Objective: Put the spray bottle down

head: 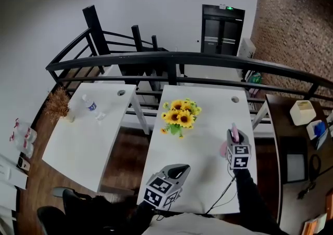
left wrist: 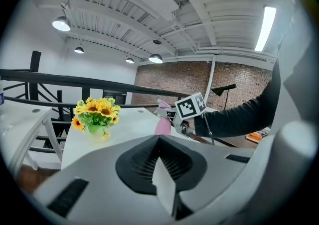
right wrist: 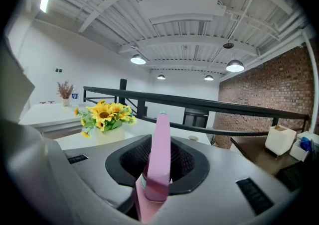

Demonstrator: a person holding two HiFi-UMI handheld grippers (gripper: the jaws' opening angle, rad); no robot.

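A pink spray bottle (head: 233, 134) is upright between the jaws of my right gripper (head: 232, 143), which is shut on it over the right side of the white table (head: 208, 119). In the right gripper view the spray bottle (right wrist: 160, 154) rises from the middle of the right gripper (right wrist: 158, 189). From the left gripper view the spray bottle (left wrist: 162, 123) reaches down to about table level; I cannot tell if it touches. My left gripper (head: 179, 169) hangs over the table's near edge, shut and holding nothing, as the left gripper (left wrist: 162, 169) also shows in its own view.
A vase of sunflowers (head: 179, 114) stands mid-table, left of and beyond the bottle. A second white table (head: 78, 140) on the left bears a water bottle (head: 91, 105) and a dried plant (head: 58, 105). A black railing (head: 171, 62) runs behind. A brown desk (head: 291, 145) lies right.
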